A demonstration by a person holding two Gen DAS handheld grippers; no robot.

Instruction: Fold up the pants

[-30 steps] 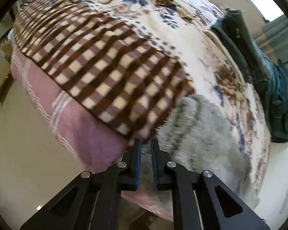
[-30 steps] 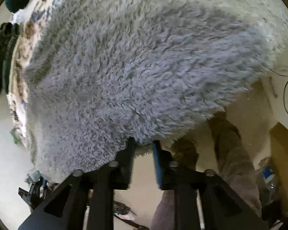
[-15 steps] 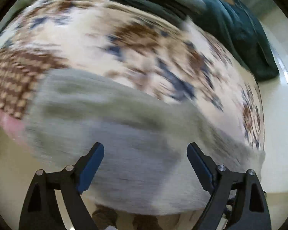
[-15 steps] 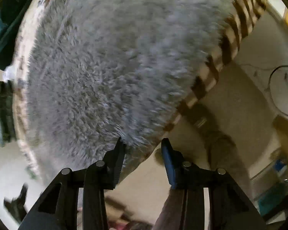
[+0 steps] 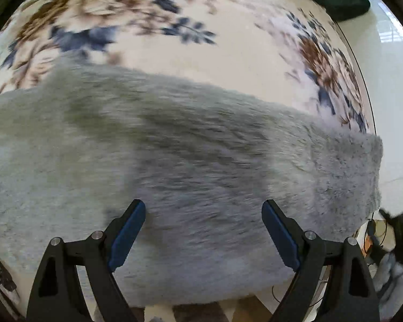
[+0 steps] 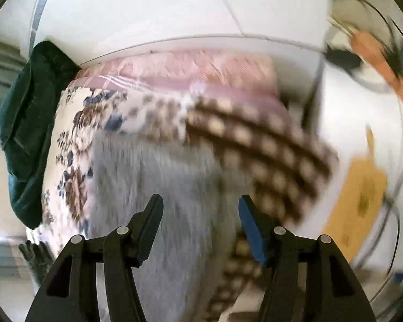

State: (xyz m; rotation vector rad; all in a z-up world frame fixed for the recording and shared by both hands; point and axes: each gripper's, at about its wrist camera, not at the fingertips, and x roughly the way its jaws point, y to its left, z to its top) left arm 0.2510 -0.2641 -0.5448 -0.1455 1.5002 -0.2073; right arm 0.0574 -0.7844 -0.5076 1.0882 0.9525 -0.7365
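Observation:
The fluffy grey pants lie spread across the floral blanket on the bed. My left gripper hangs above their middle, jaws wide open, nothing between the blue pads. In the right wrist view the grey pants run down the picture's centre, blurred by motion. My right gripper is above them with its jaws opening, and the pads press on nothing.
A brown-and-cream checked cloth and a pink blanket lie beyond the pants. Dark green garments sit at the bed's far side. Pale floor, cables and a yellow board are off the bed.
Both grippers were closed at the pants' edge a second ago; both have let go, opened and swept across the bed. The pants now lie flat on the blanket.

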